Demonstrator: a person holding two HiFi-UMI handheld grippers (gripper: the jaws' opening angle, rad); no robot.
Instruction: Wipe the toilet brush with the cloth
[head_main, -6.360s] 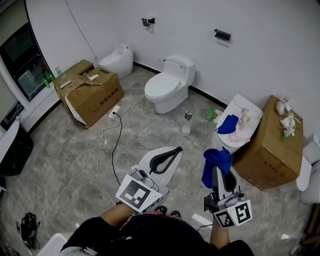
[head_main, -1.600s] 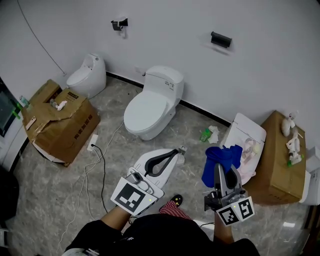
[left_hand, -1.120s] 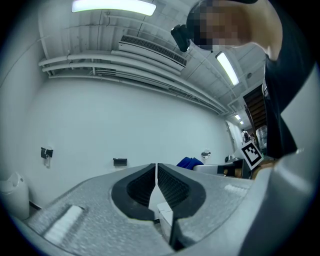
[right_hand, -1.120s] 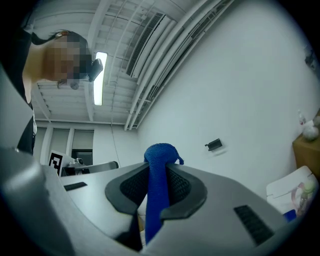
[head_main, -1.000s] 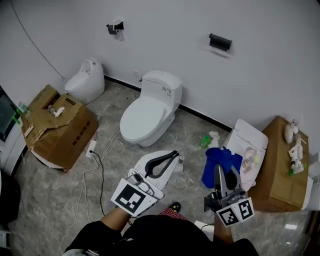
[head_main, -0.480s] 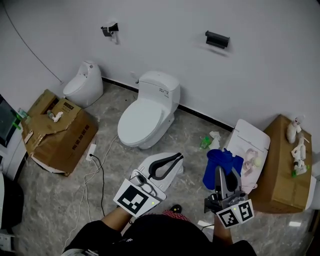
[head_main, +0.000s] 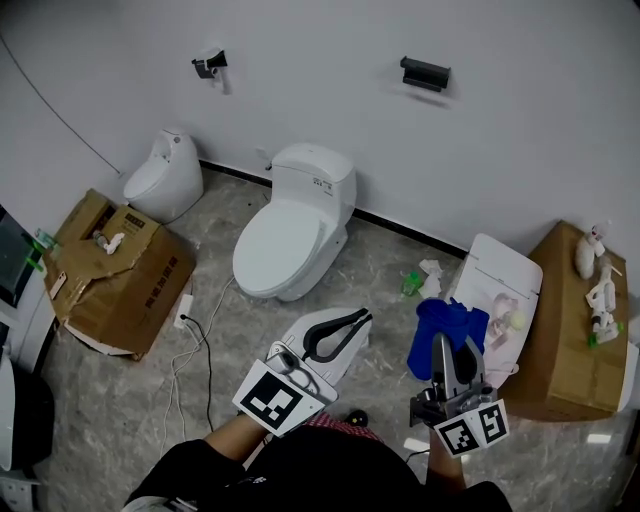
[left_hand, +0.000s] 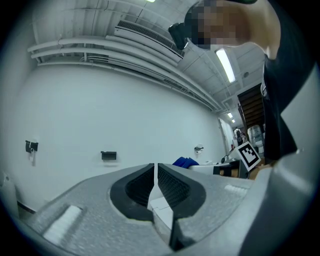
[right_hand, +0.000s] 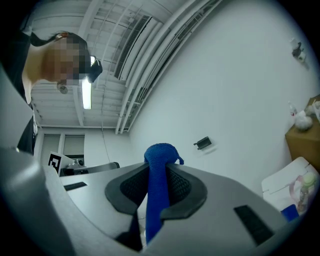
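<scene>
My right gripper (head_main: 447, 340) is shut on a blue cloth (head_main: 444, 322) that bunches up past its tips. In the right gripper view the cloth (right_hand: 159, 175) is pinched between the two black pads and sticks out above them. My left gripper (head_main: 362, 316) is shut with nothing in it. In the left gripper view its pads (left_hand: 170, 185) meet on a thin line, and the blue cloth (left_hand: 186, 161) shows off to the right. Both grippers hang above the floor, in front of a white toilet (head_main: 290, 225). I cannot make out a toilet brush in any view.
A small white toilet (head_main: 160, 183) stands at the back left beside an open cardboard box (head_main: 115, 268). A cable (head_main: 205, 330) trails over the floor. To the right are a white lid (head_main: 500, 285), a green bottle (head_main: 409, 286) and a second box (head_main: 572, 320) with small items on it.
The head view has slid over the floor, and the box on the right now sits farther right. Both grippers came along and dropped slightly. The jaws are unchanged and the cloth stays gripped.
</scene>
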